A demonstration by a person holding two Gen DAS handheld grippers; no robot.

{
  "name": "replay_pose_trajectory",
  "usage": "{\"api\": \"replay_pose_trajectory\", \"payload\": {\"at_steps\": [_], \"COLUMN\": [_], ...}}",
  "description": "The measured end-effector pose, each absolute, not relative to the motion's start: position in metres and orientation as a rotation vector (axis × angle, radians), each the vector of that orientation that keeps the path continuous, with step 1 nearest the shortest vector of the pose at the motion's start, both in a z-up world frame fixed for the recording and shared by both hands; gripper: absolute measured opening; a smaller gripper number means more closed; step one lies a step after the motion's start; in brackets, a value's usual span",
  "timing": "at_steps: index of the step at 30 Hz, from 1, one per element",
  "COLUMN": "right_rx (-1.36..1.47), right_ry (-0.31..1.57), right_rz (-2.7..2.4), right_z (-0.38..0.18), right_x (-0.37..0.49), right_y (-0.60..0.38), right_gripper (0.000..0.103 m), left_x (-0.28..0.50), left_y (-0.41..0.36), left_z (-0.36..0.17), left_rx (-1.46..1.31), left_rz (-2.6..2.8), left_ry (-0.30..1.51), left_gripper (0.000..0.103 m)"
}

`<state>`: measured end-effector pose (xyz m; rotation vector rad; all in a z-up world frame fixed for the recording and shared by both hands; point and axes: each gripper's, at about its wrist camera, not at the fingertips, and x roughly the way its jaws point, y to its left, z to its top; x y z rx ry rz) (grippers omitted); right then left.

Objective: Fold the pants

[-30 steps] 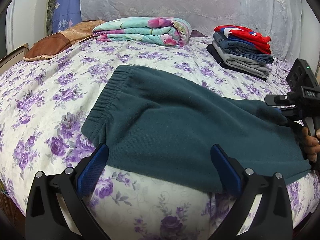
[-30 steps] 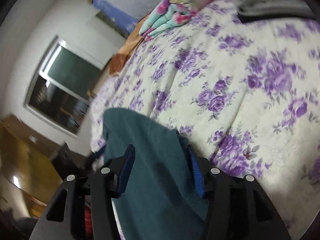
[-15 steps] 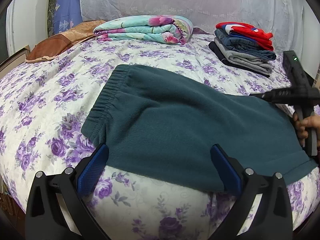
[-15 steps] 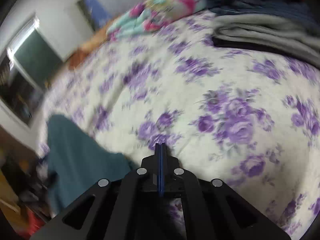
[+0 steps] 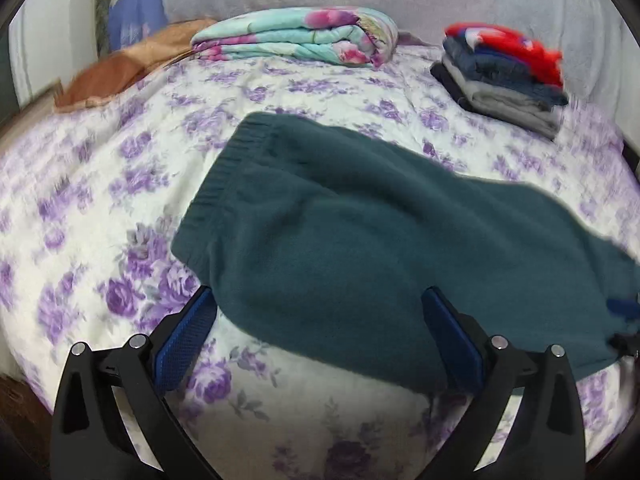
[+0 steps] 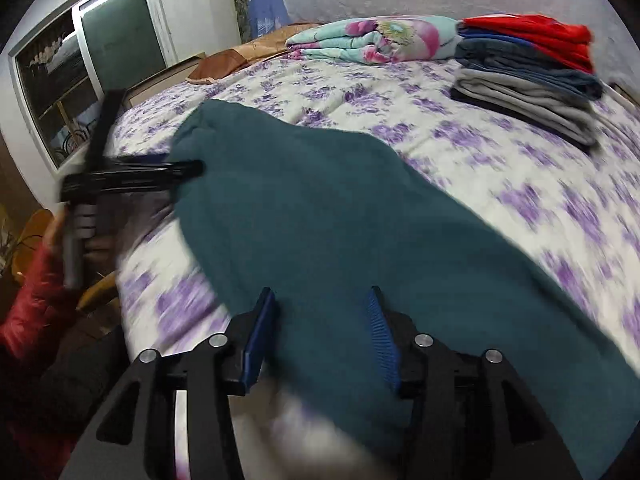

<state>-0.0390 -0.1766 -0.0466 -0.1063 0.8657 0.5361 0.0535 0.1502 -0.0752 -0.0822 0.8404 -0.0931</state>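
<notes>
- Down at the near edge of the bed point(image 5: 100, 184), the left gripper point(image 5: 320, 344) tilts down toward the mattress with its blue-padded fingers point(image 5: 188, 336) spread wide and nothing pinched between them.
- One pad sits over the flowered bedspread just beside the waistband corner of the pants point(image 5: 360, 240); the other lies at the pants' near hem, and whether it touches the cloth I cannot tell.
- From the right wrist view, that left gripper point(image 6: 192, 168) shows side-on at the bed's left edge, its tips at the waistband end of the pants point(image 6: 340, 220), held by a hand point(image 6: 60, 236) with a red sleeve point(image 6: 32, 304) below it.
- The right gripper point(image 6: 320, 332) also points down at the near edge, over the leg end; its jaws are opening, partway apart, with the teal cloth lying between and under the pads but not squeezed.
- Only a dark sliver of the right gripper point(image 5: 624, 320) shows at the far right rim of the left wrist view.
- The pants lie flat and stretched along the near edge of the bed, waistband toward the left edge, legs running to the right, where the hem drapes over the bed's edge.
- Well apart from them, along the far edge, rest a folded floral blanket point(image 5: 296, 36) near the middle and a stack of folded clothes point(image 5: 504, 76) toward the far right corner, red on top.
- A brown pillow point(image 5: 132, 68) sits at the far left corner.
- A window point(image 6: 92, 64) is in the wall beyond the bed's left edge.
- Nothing lies on the pants or between them and either gripper.
</notes>
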Motion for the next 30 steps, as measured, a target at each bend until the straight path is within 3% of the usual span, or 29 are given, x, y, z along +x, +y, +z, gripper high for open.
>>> {"api": "replay_pose_trajectory", "payload": {"at_steps": [3, 5, 8, 13, 21, 25, 30], "right_rx": [-0.072, -0.064, -0.023, 0.097, 0.702, 0.926, 1.028], "right_ry": [0.800, 0.802, 0.872, 0.818, 0.774, 0.712, 0.625], "right_rz": [0.463, 0.413, 0.370, 0.418, 0.107, 0.111, 0.035], "right_z": [-0.030, -0.031, -0.058, -0.038, -0.051, -0.063, -0.075], "right_x": [-0.055, -0.059, -0.052, -0.076, -0.148, -0.155, -0.131], "right_y": [-0.201, -0.218, -0.231, -0.257, -0.431, -0.472, -0.502], "right_gripper": [0.054, 0.065, 0.066, 0.068, 0.068, 0.067, 0.051], "left_x": [0.047, 0.042, 0.032, 0.034, 0.028, 0.024, 0.023], "left_y": [0.153, 0.148, 0.126, 0.084, 0.085, 0.084, 0.084], "left_z": [-0.064, -0.057, -0.049, -0.076, -0.078, -0.081, -0.081], "left_rx": [-0.114, -0.132, -0.097, 0.123, 0.118, 0.118, 0.116], "left_rz": [-0.087, -0.130, -0.193, -0.071, -0.037, -0.005, -0.010], "left_ry": [0.821, 0.810, 0.790, 0.806, 0.764, 0.736, 0.729], "left_gripper": [0.099, 0.099, 0.099, 0.099, 0.099, 0.099, 0.099]}}
